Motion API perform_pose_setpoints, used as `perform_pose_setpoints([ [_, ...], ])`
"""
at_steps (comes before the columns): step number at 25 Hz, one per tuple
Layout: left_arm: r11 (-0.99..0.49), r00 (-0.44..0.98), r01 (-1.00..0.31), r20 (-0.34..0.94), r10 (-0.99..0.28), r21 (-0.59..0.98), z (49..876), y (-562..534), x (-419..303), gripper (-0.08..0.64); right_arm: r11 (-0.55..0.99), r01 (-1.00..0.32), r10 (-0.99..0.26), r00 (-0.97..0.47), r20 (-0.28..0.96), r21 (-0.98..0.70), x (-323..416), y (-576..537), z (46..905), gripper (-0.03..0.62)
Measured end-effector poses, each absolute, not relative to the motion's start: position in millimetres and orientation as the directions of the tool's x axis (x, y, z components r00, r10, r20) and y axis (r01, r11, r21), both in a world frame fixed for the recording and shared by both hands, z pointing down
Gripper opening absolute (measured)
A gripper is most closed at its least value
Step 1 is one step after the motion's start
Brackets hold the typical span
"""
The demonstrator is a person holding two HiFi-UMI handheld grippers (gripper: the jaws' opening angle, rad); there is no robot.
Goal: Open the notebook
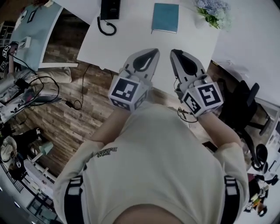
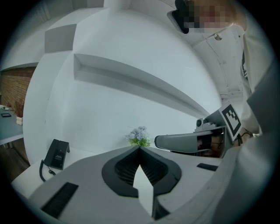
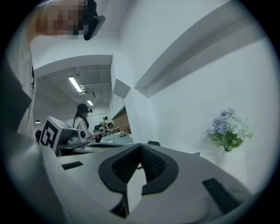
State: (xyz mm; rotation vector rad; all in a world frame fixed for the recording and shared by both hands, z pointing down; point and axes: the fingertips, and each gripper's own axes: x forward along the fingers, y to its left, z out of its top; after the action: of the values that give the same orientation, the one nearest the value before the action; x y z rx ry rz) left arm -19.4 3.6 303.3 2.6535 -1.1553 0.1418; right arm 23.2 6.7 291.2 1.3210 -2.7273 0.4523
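A closed teal notebook (image 1: 165,17) lies flat on the white table (image 1: 131,39), at its far side. Both grippers hang side by side over the table's near edge, short of the notebook and pointing toward it. My left gripper (image 1: 153,52) has its jaws together with nothing between them; in the left gripper view its tips (image 2: 139,148) meet. My right gripper (image 1: 175,52) is likewise shut and empty, and its tips (image 3: 140,146) meet too. In the right gripper view only a teal sliver of the notebook (image 3: 195,154) shows past the jaw.
A black desk phone (image 1: 109,8) with a coiled cord sits left of the notebook, and a vase of pale flowers (image 1: 214,12) right of it. A black office chair (image 1: 245,109) stands at the right. Cables (image 1: 39,92) lie on the wooden floor at the left.
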Motion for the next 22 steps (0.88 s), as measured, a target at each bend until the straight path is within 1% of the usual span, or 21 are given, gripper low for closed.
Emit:
perform_pose_setpoints([
  [6,-0.704,0.721,-0.692,0.184,-0.668,0.160,291.8,-41.3,-37.2,0.012,0.545,-0.810,-0.790,-0.583,0.191,-0.216,5.0,-36.1,277.6,0.003],
  [11,-0.723,0.738,-0.674,0.189,-0.648,0.152,288.7,-54.0,-30.7,0.012,0.523,-0.825,-0.805,-0.561,0.195,-0.212,9.7,-50.5,275.0,0.003],
  [22,-0.699,0.714,-0.699,0.214,-0.667,0.152,291.0,-61.5,-20.0,0.012,0.514,-0.823,-0.801,-0.562,0.206,-0.244,25.9,-57.2,283.1,0.003],
])
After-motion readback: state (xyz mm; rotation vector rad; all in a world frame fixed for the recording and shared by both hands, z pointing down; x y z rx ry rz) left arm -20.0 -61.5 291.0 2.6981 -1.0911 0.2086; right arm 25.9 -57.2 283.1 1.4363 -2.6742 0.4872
